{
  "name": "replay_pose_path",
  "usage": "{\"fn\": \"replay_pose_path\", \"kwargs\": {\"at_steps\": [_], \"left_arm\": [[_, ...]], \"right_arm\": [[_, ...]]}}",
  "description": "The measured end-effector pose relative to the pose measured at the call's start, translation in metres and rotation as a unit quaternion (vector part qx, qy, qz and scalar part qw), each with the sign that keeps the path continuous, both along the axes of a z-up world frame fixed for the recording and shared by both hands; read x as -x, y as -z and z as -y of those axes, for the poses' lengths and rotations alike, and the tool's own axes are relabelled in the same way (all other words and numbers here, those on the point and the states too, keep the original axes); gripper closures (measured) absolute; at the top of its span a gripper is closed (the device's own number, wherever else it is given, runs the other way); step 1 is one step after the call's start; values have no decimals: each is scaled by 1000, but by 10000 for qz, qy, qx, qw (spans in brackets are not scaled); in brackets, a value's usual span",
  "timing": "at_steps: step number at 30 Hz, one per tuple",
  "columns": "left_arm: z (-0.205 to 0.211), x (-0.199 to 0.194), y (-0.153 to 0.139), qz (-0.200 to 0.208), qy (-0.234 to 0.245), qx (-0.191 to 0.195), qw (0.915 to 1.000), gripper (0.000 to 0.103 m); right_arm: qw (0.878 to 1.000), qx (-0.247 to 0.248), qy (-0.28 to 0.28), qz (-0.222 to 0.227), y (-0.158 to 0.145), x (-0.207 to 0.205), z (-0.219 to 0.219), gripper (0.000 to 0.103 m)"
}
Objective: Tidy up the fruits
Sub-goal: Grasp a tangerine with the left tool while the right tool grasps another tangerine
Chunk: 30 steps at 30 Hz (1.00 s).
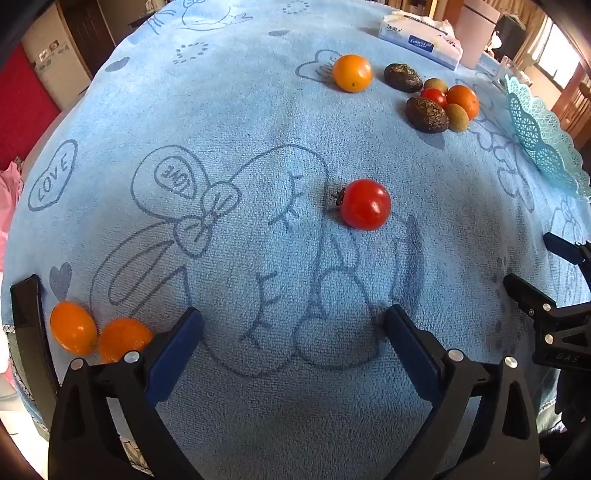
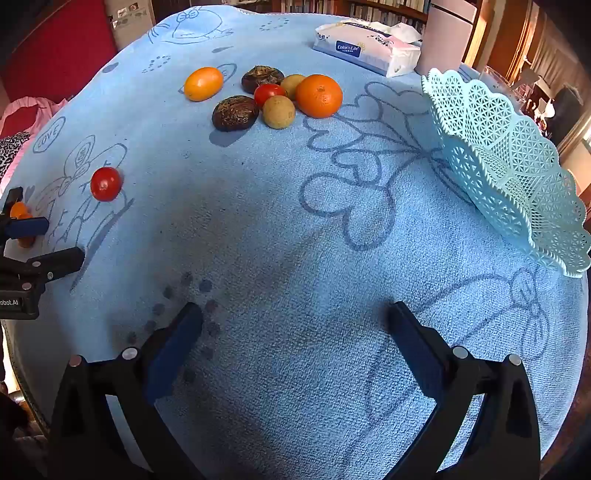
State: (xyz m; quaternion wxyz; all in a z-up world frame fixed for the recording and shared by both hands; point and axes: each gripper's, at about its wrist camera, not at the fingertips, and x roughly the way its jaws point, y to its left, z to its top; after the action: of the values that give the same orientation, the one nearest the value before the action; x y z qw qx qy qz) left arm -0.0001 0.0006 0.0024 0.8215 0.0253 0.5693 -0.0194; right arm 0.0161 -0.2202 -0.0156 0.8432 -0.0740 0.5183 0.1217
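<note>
A lone red tomato (image 1: 365,204) lies on the blue cloth ahead of my open, empty left gripper (image 1: 293,332); it also shows in the right wrist view (image 2: 106,184). Two small orange fruits (image 1: 74,327) lie by the left finger. A far cluster holds an orange (image 2: 318,95), a second tomato (image 2: 269,94), two dark fruits (image 2: 235,113), two kiwis (image 2: 279,112) and a yellow-orange fruit (image 2: 203,83). The lacy blue basket (image 2: 509,166) stands empty at the right. My right gripper (image 2: 295,328) is open and empty over bare cloth.
A tissue pack (image 2: 365,48) and a pale cylindrical container (image 2: 447,33) stand at the far edge. The right gripper's fingers (image 1: 554,280) show at the right edge of the left view; the left gripper (image 2: 26,254) shows at the left edge of the right view.
</note>
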Motion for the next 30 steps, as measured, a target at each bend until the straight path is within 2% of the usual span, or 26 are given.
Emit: {"fn": "replay_pose_path", "kwargs": {"at_steps": [1,5,9,11,15,18,20,26,29,30], "left_arm": [[-1,0,-4,26,16,-6,10000,12],[-19,5,-29,304,-131,-17,9995,13],[-56,12,-51,400,-652,10,9971,15],[-84,21,-60,267,-1018,29,9944,21],[-126,32,-55,53,-1762,250,9840,37],[-145,40,-47,-107,-2110,507,9761,45],[-149,30,-38,-234,-2285,860,9695,48],[-163,27,-35,-69,-2549,832,9633,56],[-169,24,-30,-104,-2641,838,9608,57],[-171,26,-28,-111,-2646,820,9608,60]], "right_arm": [[10000,1,0,-1,0,0,0,2],[10000,2,0,-2,0,1,-1,2],[10000,3,9,1,0,1,-1,2],[10000,6,13,-8,1,1,-1,2],[10000,22,39,-62,-1,-1,-1,2],[9998,57,84,-150,-1,-4,-2,2],[9995,110,125,-270,-2,-7,-3,2],[9963,172,193,-825,-6,-23,-11,2],[9967,-3,-23,-814,-18,-22,-24,2],[9969,-61,-199,-758,-24,-21,-33,2]]}}
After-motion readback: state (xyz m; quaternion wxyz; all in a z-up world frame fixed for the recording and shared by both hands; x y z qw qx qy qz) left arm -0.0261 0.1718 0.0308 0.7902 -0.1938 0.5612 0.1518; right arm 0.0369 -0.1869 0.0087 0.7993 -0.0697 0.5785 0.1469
